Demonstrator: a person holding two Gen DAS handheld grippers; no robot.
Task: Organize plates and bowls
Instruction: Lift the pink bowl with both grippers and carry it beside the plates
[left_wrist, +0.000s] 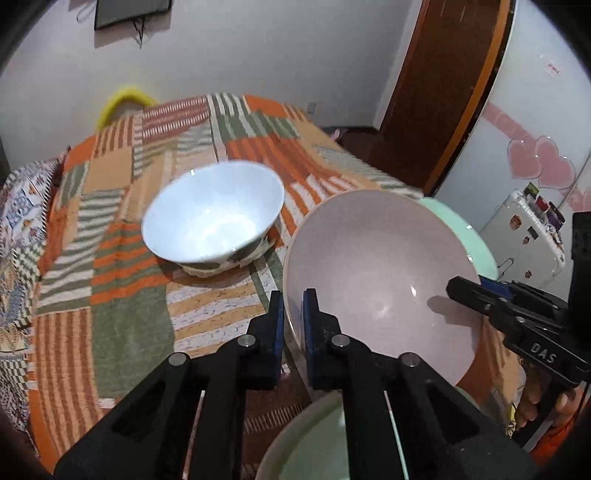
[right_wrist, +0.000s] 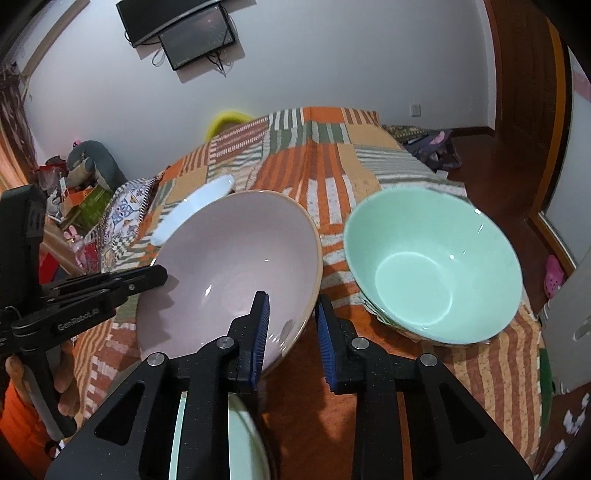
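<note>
Blanket (right_wrist: 332, 192): one big patchwork thing in orange, green and white stripes, and all the dishes are over it.
Bowls: three that I can count for sure. Pink bowl (right_wrist: 229, 273), mint bowl (right_wrist: 432, 266), white bowl (left_wrist: 212, 218).
Pink bowl: the biggest one, tilted up off the blanket, dead centre between the two grippers.
Mint bowl: at about 3 o'clock from the pink one in the right wrist view, upright, and it looks like it sits on top of something patterned, can't tell what.
White bowl: at roughly 10 o'clock from the pink one in the left wrist view, upright on the blanket, dark blotches on the outside.
Plate (right_wrist: 218, 443): one pale green rim at 6 o'clock, mostly hidden under the grippers.
Left gripper (left_wrist: 293, 317): clamped on the pink bowl's rim, one pad each side.
Right gripper (right_wrist: 291, 328): jaws spread, straddling the pink bowl's rim at the opposite edge, not pinching it.
</note>
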